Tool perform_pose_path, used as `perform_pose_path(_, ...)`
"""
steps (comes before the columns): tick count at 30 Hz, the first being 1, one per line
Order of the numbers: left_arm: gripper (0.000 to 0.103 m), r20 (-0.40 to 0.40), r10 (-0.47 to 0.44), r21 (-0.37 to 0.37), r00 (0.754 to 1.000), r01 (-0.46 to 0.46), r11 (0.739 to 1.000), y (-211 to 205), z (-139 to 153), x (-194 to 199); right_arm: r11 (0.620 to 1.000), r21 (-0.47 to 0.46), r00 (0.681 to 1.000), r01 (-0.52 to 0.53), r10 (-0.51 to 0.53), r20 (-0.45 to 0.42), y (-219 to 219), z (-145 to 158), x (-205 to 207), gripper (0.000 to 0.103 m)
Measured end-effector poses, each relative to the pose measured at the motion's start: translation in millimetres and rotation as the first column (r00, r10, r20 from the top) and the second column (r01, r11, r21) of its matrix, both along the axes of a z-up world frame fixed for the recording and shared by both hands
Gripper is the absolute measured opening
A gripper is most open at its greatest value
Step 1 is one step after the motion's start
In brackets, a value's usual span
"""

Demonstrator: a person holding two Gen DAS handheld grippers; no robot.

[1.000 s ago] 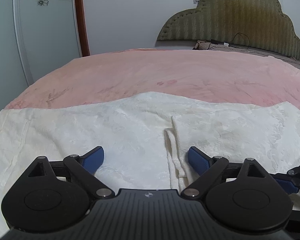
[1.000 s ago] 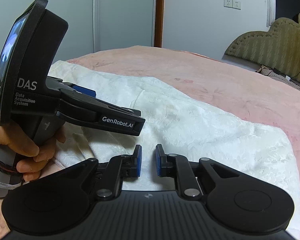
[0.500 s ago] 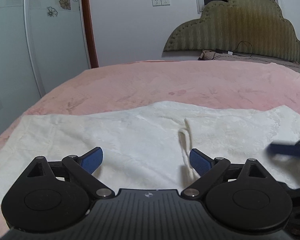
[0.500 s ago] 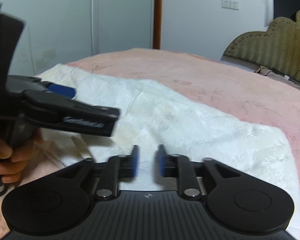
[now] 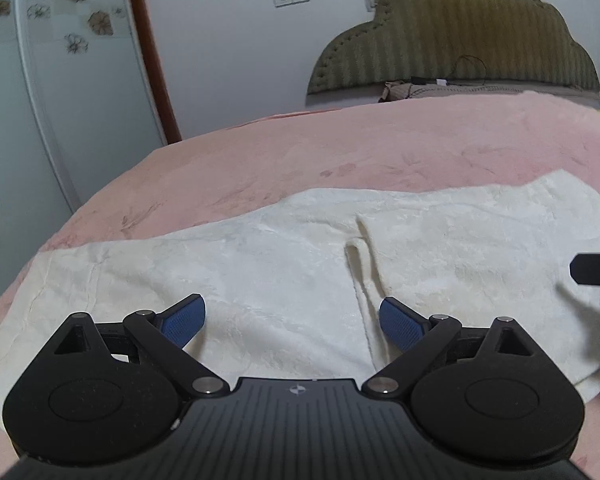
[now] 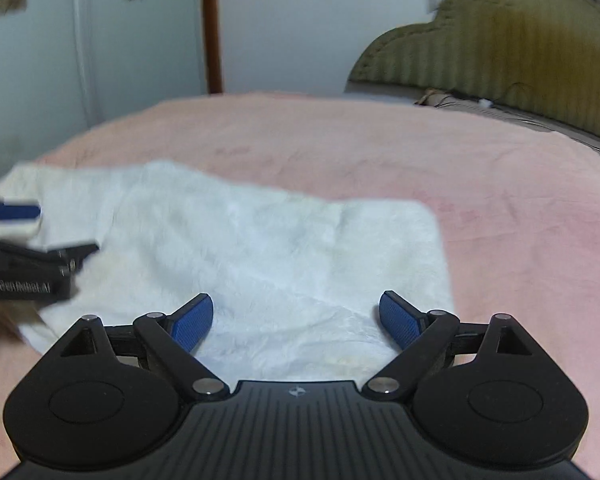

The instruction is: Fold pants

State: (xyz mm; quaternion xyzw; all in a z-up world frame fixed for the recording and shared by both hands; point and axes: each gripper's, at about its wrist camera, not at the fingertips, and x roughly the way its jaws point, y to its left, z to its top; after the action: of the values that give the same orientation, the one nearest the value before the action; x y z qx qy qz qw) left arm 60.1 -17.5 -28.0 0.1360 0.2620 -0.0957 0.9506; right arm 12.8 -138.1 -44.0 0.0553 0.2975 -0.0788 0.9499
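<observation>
Cream-white pants (image 5: 260, 264) lie flat across a pink bed (image 5: 380, 148), with a folded edge and a drawstring loop (image 5: 358, 264) near the middle. My left gripper (image 5: 292, 322) hovers over them, open, nothing between its blue pads. In the right wrist view the pants (image 6: 260, 248) fill the middle, and my right gripper (image 6: 296, 318) stands above their near right part with its jaws opening wide and only cloth below them. The left gripper (image 6: 16, 232) shows blurred at the left edge there. A finger of the right gripper (image 5: 596, 268) pokes in at the right edge of the left wrist view.
An olive padded headboard (image 5: 452, 40) stands at the back right with a cable and small items (image 5: 424, 84) at its foot. A white wardrobe with flower stickers (image 5: 60, 60) and a brown door frame (image 5: 152, 52) line the left. Bare pink blanket (image 6: 500, 184) lies beyond the pants.
The right gripper's jaws went from nearly shut to wide apart, and it swung right, away from the left gripper. The left gripper stayed open and rolled slightly.
</observation>
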Motion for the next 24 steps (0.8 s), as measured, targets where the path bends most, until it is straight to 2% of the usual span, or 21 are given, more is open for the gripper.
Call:
perform_pose_path(3, 0.097, 0.024, 0.023, -0.026, 0.999, -0.022, 0.999, 13, 8, -3, 0.997, -0.049, 0.998, -0.064, 0.064, 0.004, 11, 4, 3, 0.097)
perform_pose_path(4, 0.097, 0.025, 0.029, -0.013, 0.999, -0.029, 0.999, 15, 9, -2, 0.994, -0.070, 0.997, -0.081, 0.080, -0.016, 16, 1, 7, 0.103)
perform_pose_path(6, 0.097, -0.003, 0.041, 0.033, 0.999, -0.041, 0.999, 20, 6, 1, 0.987, -0.113, 0.990, -0.117, 0.107, -0.089, 26, -13, 17, 0.103)
perform_pose_path(8, 0.097, -0.038, 0.051, 0.039, 0.998, -0.050, 0.998, 28, 4, 4, 0.989, -0.104, 0.993, -0.102, 0.095, -0.070, 25, -12, 16, 0.103)
perform_pose_path(10, 0.097, -0.053, 0.052, -0.010, 0.997, -0.053, 0.999, 42, 9, 2, 0.992, -0.098, 0.995, -0.082, 0.076, -0.063, 26, -5, 17, 0.103)
perform_pose_path(13, 0.097, -0.024, 0.107, -0.060, 0.994, -0.109, 0.992, 66, 20, -4, 0.986, -0.120, 0.993, -0.116, 0.118, 0.008, 41, 11, 14, 0.103)
perform_pose_path(17, 0.100, 0.025, 0.257, -0.023, 0.966, -0.256, 0.966, 102, 23, 1, 0.947, -0.157, 0.956, -0.280, 0.290, 0.040, 83, 18, 25, 0.103)
perform_pose_path(19, 0.100, -0.025, 0.312, 0.006, 0.950, -0.312, 0.950, 121, 15, 10, 0.922, -0.168, 0.934, -0.349, 0.358, 0.024, 102, 14, 36, 0.103)
perform_pose_path(20, 0.101, -0.064, 0.319, 0.013, 0.946, -0.319, 0.948, 129, 10, 14, 0.911, -0.172, 0.925, -0.375, 0.381, 0.000, 111, 10, 42, 0.103)
perform_pose_path(22, 0.101, -0.082, 0.276, -0.046, 0.958, -0.280, 0.959, 145, 10, 10, 0.887, -0.194, 0.908, -0.418, 0.408, -0.092, 126, -1, 56, 0.103)
perform_pose_path(24, 0.100, -0.056, 0.269, -0.069, 0.962, -0.272, 0.960, 154, 17, 2, 0.871, -0.279, 0.914, -0.404, 0.398, -0.080, 140, -1, 51, 0.103)
